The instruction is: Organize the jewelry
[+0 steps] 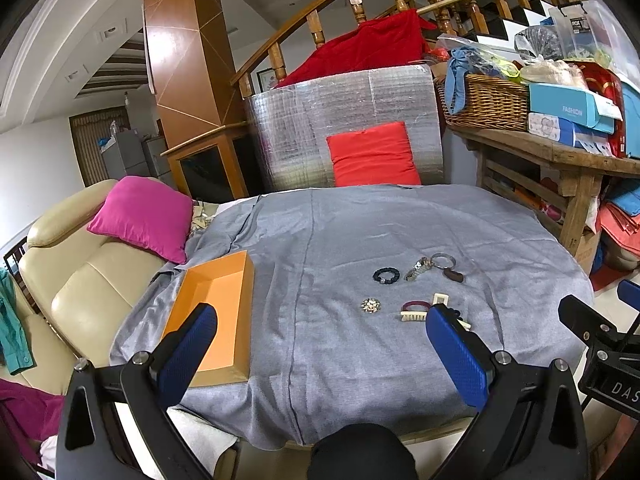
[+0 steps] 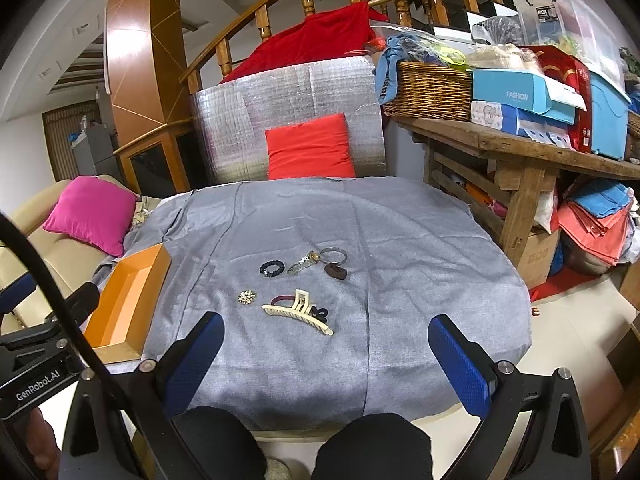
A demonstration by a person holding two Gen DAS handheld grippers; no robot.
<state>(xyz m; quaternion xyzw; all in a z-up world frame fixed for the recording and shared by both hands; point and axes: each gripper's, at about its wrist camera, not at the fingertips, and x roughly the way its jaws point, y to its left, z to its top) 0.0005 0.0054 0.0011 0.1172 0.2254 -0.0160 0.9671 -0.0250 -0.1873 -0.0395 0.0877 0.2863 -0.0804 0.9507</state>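
Observation:
Jewelry lies on a grey cloth-covered table point(image 2: 400, 240): a dark beaded bracelet point(image 2: 271, 268), a silver watch point(image 2: 303, 263), a metal bangle point(image 2: 333, 255), a brown piece point(image 2: 335, 271), a sparkly brooch point(image 2: 246, 297), a cream hair claw point(image 2: 298, 312), a maroon band point(image 2: 280, 300) and a black scrunchie point(image 2: 320, 313). An empty orange box point(image 1: 214, 312) sits at the table's left edge. My left gripper point(image 1: 320, 320) is open above the near edge, short of the jewelry. My right gripper point(image 2: 326, 334) is open, just short of the hair claw.
A beige sofa point(image 1: 80, 280) with a pink cushion point(image 1: 144, 216) stands left. A red cushion point(image 1: 372, 154) leans on a silver foil mat behind the table. A wooden bench point(image 2: 520, 152) with a basket and boxes stands right.

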